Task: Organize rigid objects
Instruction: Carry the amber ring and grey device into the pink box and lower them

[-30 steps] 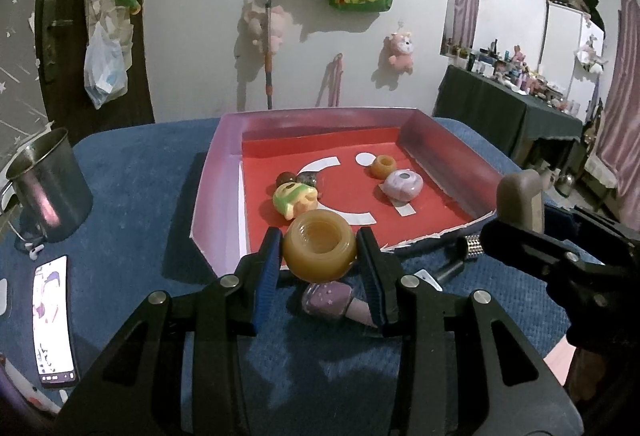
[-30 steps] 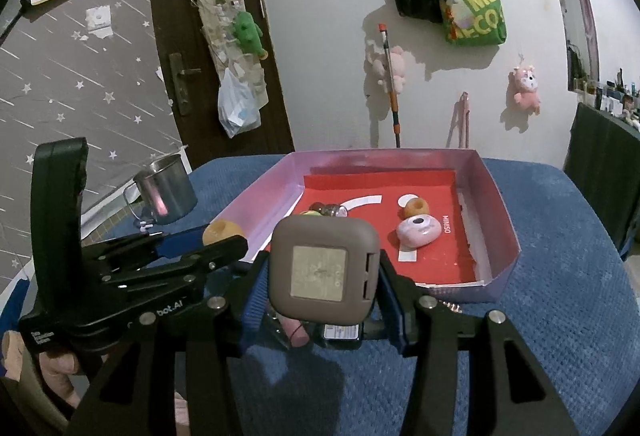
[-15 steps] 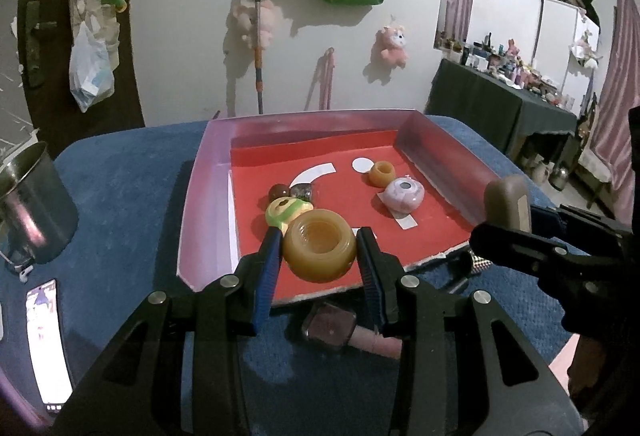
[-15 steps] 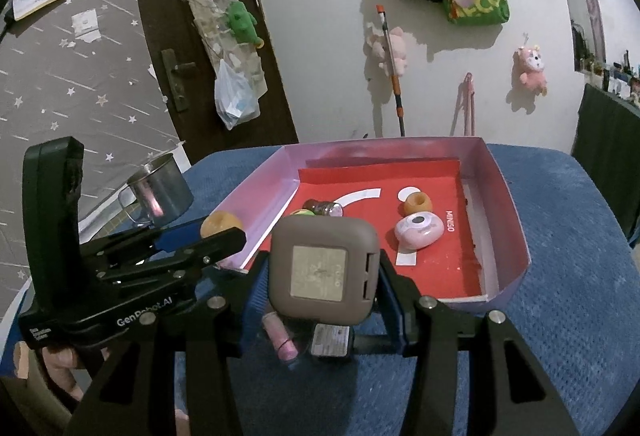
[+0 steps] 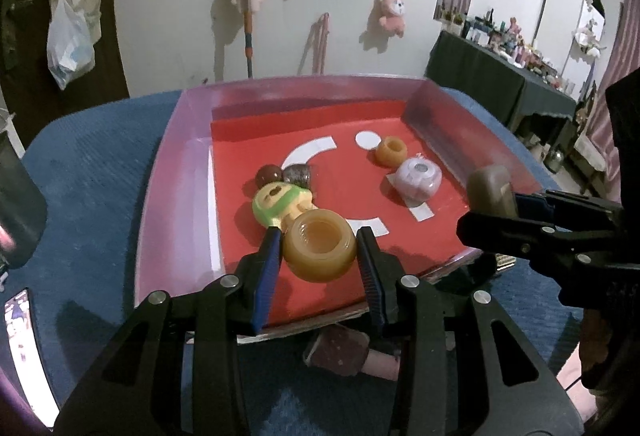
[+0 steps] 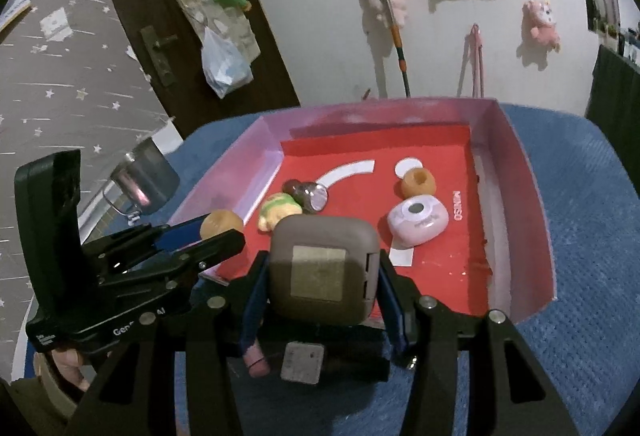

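My left gripper is shut on an amber ring-shaped piece and holds it over the near part of the pink tray with the red floor. In the right wrist view, the right gripper is shut on a brown rounded square case above the tray's near edge. Inside the tray lie a yellow-green toy, a small amber ring, a lilac case and two dark round pieces. The right gripper also shows at the right of the left wrist view, with the brown case in it.
The tray stands on a blue cloth. A pink bottle lies on the cloth just before the tray. A steel mug stands at the left, and a phone lies near the left edge. A dark cluttered table stands far right.
Both grippers have moved forward with their loads, from over the blue cloth to over the tray's near edge. The tray looks larger and closer in both views.
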Available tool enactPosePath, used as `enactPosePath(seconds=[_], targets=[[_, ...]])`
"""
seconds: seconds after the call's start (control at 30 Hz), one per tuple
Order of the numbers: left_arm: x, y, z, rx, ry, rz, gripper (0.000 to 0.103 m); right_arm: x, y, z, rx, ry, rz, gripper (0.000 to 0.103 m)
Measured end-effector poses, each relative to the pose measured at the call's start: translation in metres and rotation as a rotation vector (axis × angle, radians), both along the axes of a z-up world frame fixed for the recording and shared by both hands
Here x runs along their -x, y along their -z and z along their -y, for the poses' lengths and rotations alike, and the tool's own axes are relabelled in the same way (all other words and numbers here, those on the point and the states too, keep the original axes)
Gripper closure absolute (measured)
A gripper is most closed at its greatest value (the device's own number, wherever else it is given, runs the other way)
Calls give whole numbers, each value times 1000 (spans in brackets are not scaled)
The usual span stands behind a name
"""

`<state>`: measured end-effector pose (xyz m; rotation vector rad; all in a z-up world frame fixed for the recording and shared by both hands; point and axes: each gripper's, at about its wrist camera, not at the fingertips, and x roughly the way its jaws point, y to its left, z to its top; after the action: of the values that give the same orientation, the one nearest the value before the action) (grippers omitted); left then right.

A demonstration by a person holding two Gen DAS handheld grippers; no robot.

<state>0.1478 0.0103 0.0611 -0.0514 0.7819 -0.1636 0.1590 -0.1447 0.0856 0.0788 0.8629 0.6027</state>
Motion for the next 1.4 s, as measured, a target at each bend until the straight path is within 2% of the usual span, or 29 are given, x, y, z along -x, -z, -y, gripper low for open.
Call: enactPosePath(seconds=[0.33,0.5,0.73,1.4], targets=[[-21,20,1,-7,8,-77,67,-28,32,-1,19,-1,-131,50],[-30,27,3,-13,14,-103,67,-36,43,-3,64,-3,-155,50],[-40,37,4,-10,4,-129,67,-48,51,-8,128,4,-163,50],[-68,36,1,-11,-35,-119,67,-74,51,-5,145,93,-95,50]])
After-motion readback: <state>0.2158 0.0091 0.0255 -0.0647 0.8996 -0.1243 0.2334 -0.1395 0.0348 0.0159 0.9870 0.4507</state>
